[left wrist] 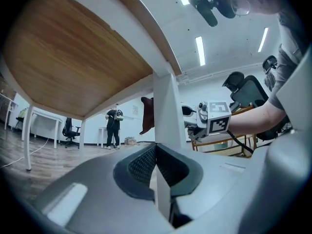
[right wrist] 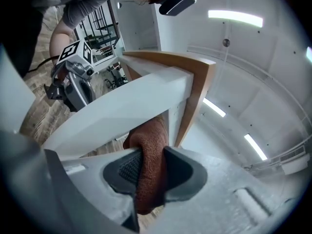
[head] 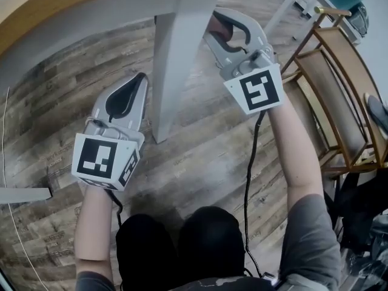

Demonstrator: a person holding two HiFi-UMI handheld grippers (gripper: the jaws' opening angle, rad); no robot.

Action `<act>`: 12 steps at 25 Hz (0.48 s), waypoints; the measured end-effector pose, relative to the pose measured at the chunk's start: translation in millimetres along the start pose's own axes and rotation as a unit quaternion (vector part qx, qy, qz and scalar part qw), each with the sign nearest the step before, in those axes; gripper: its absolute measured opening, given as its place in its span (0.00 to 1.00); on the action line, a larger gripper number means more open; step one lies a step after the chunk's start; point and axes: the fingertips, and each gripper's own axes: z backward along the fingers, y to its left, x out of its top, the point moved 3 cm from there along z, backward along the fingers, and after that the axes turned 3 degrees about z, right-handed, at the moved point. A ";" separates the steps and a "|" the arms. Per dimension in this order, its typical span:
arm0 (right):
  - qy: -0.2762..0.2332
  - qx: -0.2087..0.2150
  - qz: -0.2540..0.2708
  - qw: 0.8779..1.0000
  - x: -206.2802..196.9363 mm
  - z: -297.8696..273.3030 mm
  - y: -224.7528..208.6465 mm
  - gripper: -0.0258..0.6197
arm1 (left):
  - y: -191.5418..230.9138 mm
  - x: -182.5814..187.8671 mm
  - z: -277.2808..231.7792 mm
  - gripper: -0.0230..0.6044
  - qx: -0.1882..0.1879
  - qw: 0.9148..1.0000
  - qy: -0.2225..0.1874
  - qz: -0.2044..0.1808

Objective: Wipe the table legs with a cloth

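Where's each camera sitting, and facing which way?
Head view: on the head, facing steeply down at table leg and floor; shows both arms, left gripper, right gripper, knees.
Left gripper view: faces up along its shut jaws at the tabletop's underside.
Right gripper view: faces up along jaws shut on the cloth.
Shared: all show the leg; each gripper view shows the other gripper.

The cloth [right wrist: 148,172] is coarse looped fabric. The table leg [head: 173,65] is smooth, matt white. The floor [head: 200,168] shows wood-grain planks.
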 end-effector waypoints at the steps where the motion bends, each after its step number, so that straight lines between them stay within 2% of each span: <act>1: 0.006 0.007 0.000 1.000 -1.4 1.0 6.3 0.18 | 0.9 -6.2 -0.2 0.07 0.001 1.000 0.005 0.000; 7: 0.039 0.052 -0.013 0.998 -22.9 8.8 69.4 0.18 | 3.0 -72.3 6.1 0.07 0.005 0.998 0.062 0.009; 12: 0.061 0.087 -0.018 0.994 -47.5 16.6 130.7 0.18 | 1.7 -146.5 18.4 0.07 0.018 0.990 0.132 0.041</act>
